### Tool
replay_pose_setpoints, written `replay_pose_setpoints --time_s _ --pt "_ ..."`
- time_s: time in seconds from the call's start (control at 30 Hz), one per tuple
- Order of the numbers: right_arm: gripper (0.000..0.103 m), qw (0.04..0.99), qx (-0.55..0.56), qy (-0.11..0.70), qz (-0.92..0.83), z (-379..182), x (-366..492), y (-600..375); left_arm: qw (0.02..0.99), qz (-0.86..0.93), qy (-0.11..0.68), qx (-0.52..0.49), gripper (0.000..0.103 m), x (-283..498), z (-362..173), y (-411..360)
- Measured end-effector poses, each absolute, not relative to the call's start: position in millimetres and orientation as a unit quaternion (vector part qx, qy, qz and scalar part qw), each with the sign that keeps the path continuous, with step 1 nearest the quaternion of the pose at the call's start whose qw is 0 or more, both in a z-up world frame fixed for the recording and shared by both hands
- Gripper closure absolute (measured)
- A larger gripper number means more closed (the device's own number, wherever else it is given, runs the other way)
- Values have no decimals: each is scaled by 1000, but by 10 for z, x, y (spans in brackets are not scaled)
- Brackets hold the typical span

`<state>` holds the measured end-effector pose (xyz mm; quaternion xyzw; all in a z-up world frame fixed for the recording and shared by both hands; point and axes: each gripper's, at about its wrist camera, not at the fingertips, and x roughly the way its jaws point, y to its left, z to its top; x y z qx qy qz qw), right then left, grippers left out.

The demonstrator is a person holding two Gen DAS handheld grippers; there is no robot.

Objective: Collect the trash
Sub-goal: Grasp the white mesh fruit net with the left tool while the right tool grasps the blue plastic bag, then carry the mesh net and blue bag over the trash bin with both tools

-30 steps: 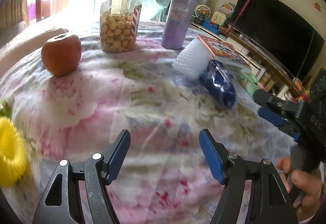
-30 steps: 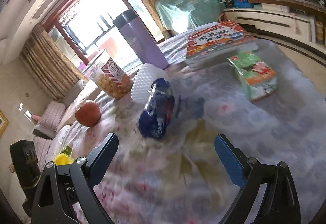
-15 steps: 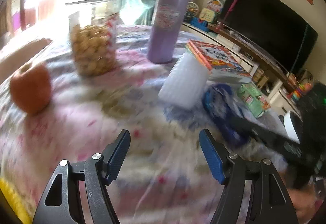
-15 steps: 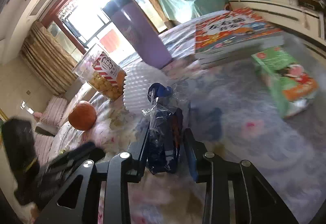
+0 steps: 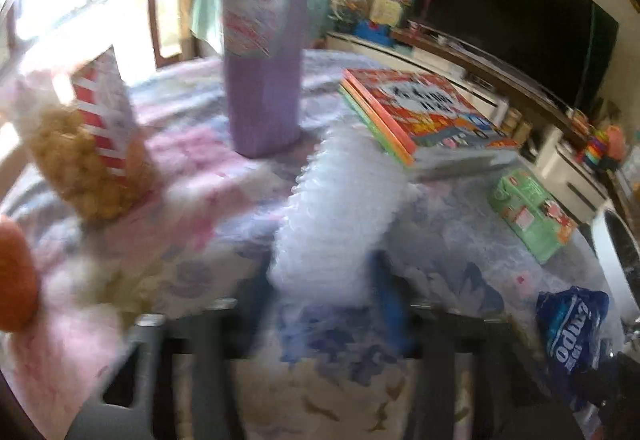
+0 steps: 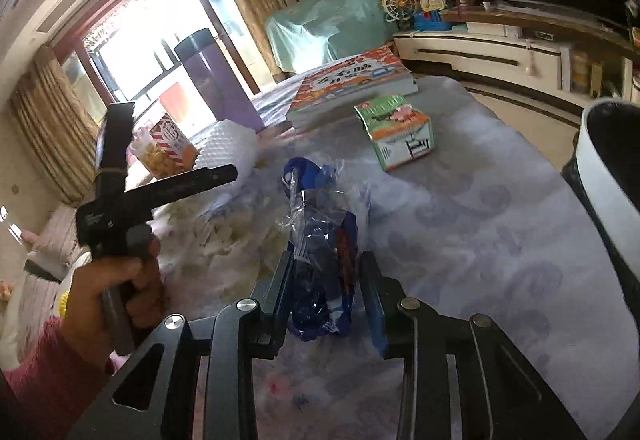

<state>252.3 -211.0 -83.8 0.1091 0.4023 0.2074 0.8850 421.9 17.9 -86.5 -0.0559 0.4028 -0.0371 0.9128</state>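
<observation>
My right gripper (image 6: 326, 300) is shut on a blue crinkly snack wrapper (image 6: 320, 260) and holds it above the flowered tablecloth (image 6: 460, 240); the wrapper also shows at the right of the left wrist view (image 5: 572, 332). My left gripper (image 5: 320, 304) has its blurred jaws on either side of the near end of a white foam netting sleeve (image 5: 340, 212); whether they grip it is unclear. The sleeve also shows in the right wrist view (image 6: 228, 148), past the left tool (image 6: 120, 200).
A purple tumbler (image 5: 264, 40), a snack jar (image 5: 88, 152), an orange fruit (image 5: 16, 280), a stack of books (image 5: 420, 120) and a green carton (image 5: 532, 212) stand on the table. A white-rimmed bin (image 6: 608, 168) sits at the right edge.
My right gripper closed on the blue wrapper and lifted it to the right. My left gripper moved forward to the white foam sleeve and its jaws narrowed around it.
</observation>
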Motion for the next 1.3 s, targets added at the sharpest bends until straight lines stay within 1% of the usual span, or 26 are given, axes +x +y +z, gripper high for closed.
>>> replay_pose_setpoints --time_s 0.03,0.13,0.37,0.43,0.6,0.7,0.73,0.87,1.03,1.17,1.2,1.23,1.3 --pt "70 887 110 399 206 -823 2516 -2117 915 -37 399 -55 75 4212 -863 174" --pt "70 887 112 400 204 -822 2539 -2125 915 -53 394 -68 80 4109 -804 160" --pt "70 882 118 403 211 -839 2539 -2144 913 -80 386 -105 81 3288 -694 59" --pt "67 881 122 405 213 -848 2547 -2148 910 -82 389 -116 81 3029 -716 30" --pt "65 882 111 407 211 -841 2540 -2098 903 -70 401 -139 81 2637 -741 23" --pt "65 878 115 410 218 -831 2539 -2102 899 -61 406 -149 81 2472 -725 29" --pt "68 877 120 411 219 -825 2536 -2117 900 -60 406 -151 81 2398 -685 5" --pt "70 874 118 404 241 -692 2395 -2176 898 -65 408 -154 81 2211 -572 -83" --pt "70 882 71 395 245 -476 2129 -2351 894 -75 417 -147 80 2138 -570 -237" --pt "70 884 40 413 217 -554 2062 -2510 889 -69 428 -145 79 2181 -681 -332" --pt "70 883 43 417 212 -598 2070 -2543 890 -65 427 -143 79 2188 -693 -345" --pt "66 882 49 419 208 -634 2081 -2569 892 -59 425 -139 77 2187 -698 -364" --pt "66 884 65 419 198 -702 2109 -2615 895 -54 420 -142 76 2189 -699 -387"
